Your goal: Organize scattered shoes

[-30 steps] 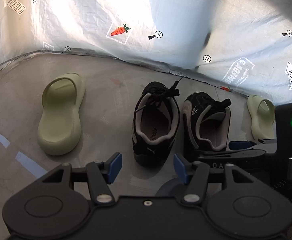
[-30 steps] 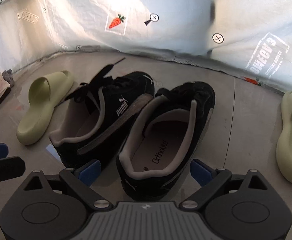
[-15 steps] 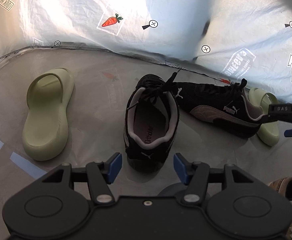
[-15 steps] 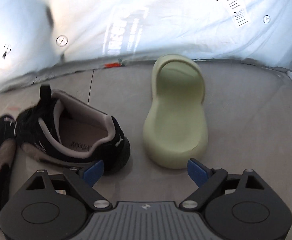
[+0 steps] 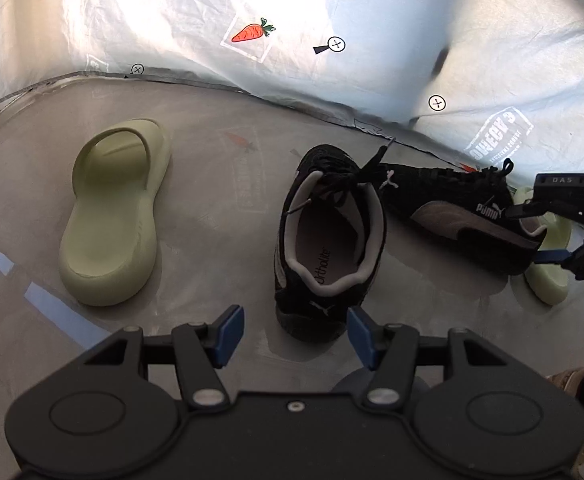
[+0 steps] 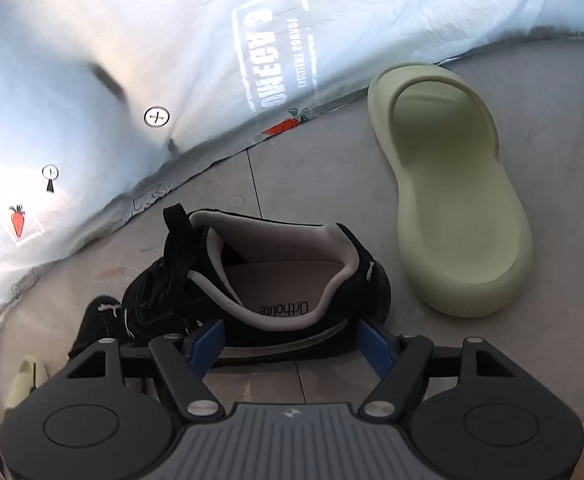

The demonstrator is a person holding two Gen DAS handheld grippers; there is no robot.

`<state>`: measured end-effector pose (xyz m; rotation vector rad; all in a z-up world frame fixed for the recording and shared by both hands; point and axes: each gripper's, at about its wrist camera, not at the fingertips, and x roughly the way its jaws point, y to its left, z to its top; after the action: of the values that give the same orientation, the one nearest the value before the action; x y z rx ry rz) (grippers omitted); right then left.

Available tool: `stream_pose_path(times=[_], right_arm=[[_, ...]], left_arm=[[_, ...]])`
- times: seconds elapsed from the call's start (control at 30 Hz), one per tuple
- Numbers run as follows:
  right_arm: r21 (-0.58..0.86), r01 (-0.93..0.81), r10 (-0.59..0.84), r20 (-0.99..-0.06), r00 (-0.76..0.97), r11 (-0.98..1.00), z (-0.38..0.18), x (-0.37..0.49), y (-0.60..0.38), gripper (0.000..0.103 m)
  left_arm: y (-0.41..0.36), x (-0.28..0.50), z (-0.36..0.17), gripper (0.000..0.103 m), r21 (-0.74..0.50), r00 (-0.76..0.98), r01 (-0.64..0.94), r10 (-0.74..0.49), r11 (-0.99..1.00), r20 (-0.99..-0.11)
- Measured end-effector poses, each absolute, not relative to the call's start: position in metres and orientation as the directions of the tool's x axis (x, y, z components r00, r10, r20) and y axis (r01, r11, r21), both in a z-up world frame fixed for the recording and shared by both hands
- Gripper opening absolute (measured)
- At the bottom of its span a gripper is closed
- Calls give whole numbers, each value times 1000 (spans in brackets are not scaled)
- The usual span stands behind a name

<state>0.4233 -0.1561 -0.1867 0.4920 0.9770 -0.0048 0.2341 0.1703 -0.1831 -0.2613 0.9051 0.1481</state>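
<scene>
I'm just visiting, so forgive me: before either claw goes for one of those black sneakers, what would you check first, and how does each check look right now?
1. Right gripper open: ok.
2. Its fingers straddle the turned sneaker: ok, though contact cannot be told.
3. Left gripper open: ok.
4. Upright sneaker in line ahead of it: ok.
5. Sneakers paired side by side: not ok, they point different ways.
6. Green slides together: not ok, far apart.
</scene>
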Motion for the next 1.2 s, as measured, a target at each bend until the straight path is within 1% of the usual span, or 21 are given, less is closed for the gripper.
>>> stream_pose_path(times=[0.1, 0.17, 0.23, 0.3, 0.4, 0.47, 0.5, 0.63, 0.8, 0.87, 0.9, 0.93, 0.97, 1.03, 1.13, 1.2], right_arm=[[327, 213, 127, -767, 629, 921, -165, 451, -157, 71], [293, 250, 77, -777, 625, 923, -159, 474, -166, 70], [284, 264, 68, -789, 611, 922, -159, 487, -173, 70], [265, 240, 72, -798, 598, 934, -163, 491, -174, 70], [247, 182, 87, -786, 612, 952, -171, 474, -159, 70], [275, 159, 133, -798, 588, 948, -182, 464, -147, 71], [269, 159, 134, -810, 571, 950, -190, 460, -141, 72], [182, 123, 73, -799, 597, 976, -203, 442, -122, 72], [251, 238, 80, -826, 558, 938, -208, 410, -139, 71], [300, 264, 98, -809, 579, 917, -210, 393, -147, 66], [325, 257, 121, -802, 586, 910, -211, 391, -148, 54], [349, 243, 149, -795, 588, 905, -211, 392, -150, 44], [355, 231, 163, -796, 583, 906, -211, 396, -151, 42], [325, 201, 155, -800, 579, 924, -209, 408, -151, 34], [269, 158, 131, -804, 580, 950, -206, 439, -157, 29], [205, 122, 96, -804, 587, 971, -203, 463, -158, 26]], left_arm=[[170, 236, -182, 58, -137, 615, -230, 35, 964, -788], [169, 237, -182, 58, -135, 614, -227, 34, 965, -789], [169, 239, -184, 58, -138, 607, -226, 29, 964, -794], [168, 242, -188, 58, -143, 595, -226, 20, 964, -803], [163, 247, -191, 58, -150, 588, -213, 4, 966, -809], [160, 249, -190, 58, -152, 590, -202, -4, 968, -808], [159, 250, -190, 58, -152, 591, -197, -6, 968, -807], [156, 248, -186, 58, -157, 601, -187, -14, 970, -799], [159, 246, -189, 58, -167, 592, -202, -15, 965, -806], [161, 247, -190, 58, -178, 590, -207, -22, 962, -807], [161, 247, -190, 58, -183, 590, -207, -27, 961, -807], [161, 248, -189, 58, -187, 590, -205, -31, 961, -807], [161, 249, -188, 58, -187, 593, -202, -32, 961, -805], [160, 249, -185, 58, -181, 602, -196, -28, 964, -798], [159, 246, -181, 58, -169, 613, -190, -18, 967, -790], [160, 245, -181, 58, -166, 611, -196, -12, 966, -792]])
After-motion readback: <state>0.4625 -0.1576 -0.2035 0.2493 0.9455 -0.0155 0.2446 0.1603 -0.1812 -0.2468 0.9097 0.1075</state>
